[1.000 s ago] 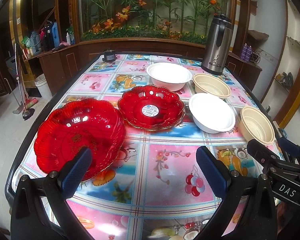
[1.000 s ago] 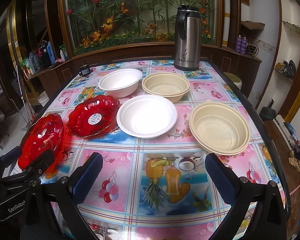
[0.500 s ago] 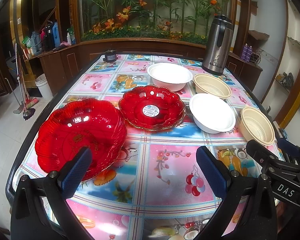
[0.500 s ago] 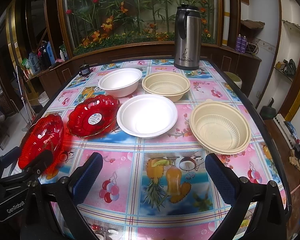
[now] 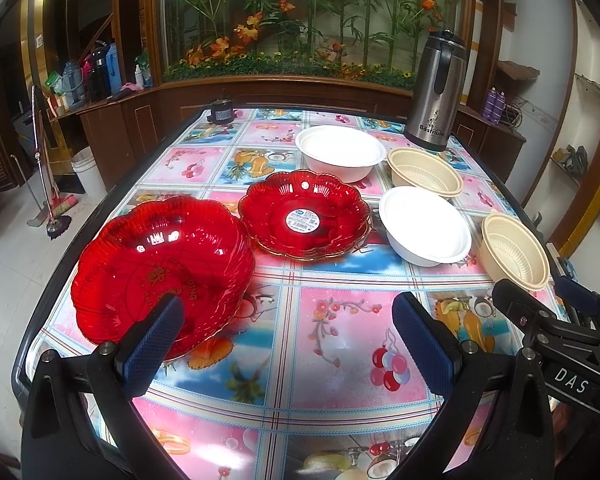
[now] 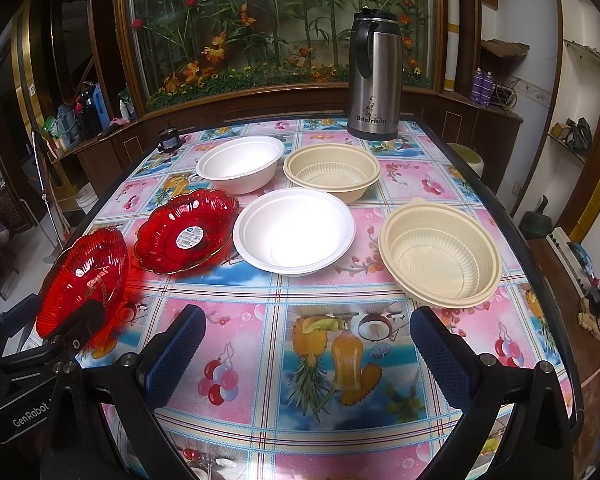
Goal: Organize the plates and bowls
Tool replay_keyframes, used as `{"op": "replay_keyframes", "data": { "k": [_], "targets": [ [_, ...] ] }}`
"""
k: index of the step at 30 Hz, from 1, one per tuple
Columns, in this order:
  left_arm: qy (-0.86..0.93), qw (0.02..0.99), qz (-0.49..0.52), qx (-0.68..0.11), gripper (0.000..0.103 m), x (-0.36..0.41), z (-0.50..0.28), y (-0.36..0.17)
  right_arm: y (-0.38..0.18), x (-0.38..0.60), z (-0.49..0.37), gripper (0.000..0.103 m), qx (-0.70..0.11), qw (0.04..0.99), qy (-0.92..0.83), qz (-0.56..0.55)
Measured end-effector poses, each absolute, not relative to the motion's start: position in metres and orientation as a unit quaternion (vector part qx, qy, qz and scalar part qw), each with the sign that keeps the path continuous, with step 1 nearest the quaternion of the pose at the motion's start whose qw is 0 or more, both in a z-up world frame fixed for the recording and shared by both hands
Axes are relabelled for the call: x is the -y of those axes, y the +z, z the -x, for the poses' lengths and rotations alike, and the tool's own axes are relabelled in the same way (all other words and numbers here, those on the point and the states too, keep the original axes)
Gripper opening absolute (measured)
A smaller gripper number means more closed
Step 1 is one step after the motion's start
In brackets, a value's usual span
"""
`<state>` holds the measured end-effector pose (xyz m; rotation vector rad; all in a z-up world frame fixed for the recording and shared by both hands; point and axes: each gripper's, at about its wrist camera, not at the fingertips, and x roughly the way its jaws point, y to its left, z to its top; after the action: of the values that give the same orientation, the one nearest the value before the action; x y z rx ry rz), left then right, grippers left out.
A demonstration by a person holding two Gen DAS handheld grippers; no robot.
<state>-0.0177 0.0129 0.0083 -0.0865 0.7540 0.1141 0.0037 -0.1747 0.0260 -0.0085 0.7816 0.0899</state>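
Little has changed over the last second: the left claw (image 5: 286, 340) has crept slightly toward the scalloped red glass plate (image 5: 160, 268), released. Right claw (image 6: 308, 344) also released, nothing stacked yet.

Left gripper (image 5: 288, 338): jaws spread wide, nothing between the blue textured pads (image 5: 152, 344); fingers enter from the lower corners of the left wrist frame. Right gripper (image 6: 306, 354): jaws equally wide apart, empty, pads (image 6: 436, 354) at lower centre of its frame. Each gripper's black body shows at the other view's bottom edge.
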Motion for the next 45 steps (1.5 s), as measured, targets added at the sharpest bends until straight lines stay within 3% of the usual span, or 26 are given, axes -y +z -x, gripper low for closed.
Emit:
{"op": "replay_keyframes", "data": {
  "k": [45],
  "targets": [
    [0.054,0.927,0.046,-0.369,0.103,-0.0185,0.0222,0.008,0.0246,0.1741,-0.0033,0.103,-0.382,0.923,0.045,0.002]
  ]
}}
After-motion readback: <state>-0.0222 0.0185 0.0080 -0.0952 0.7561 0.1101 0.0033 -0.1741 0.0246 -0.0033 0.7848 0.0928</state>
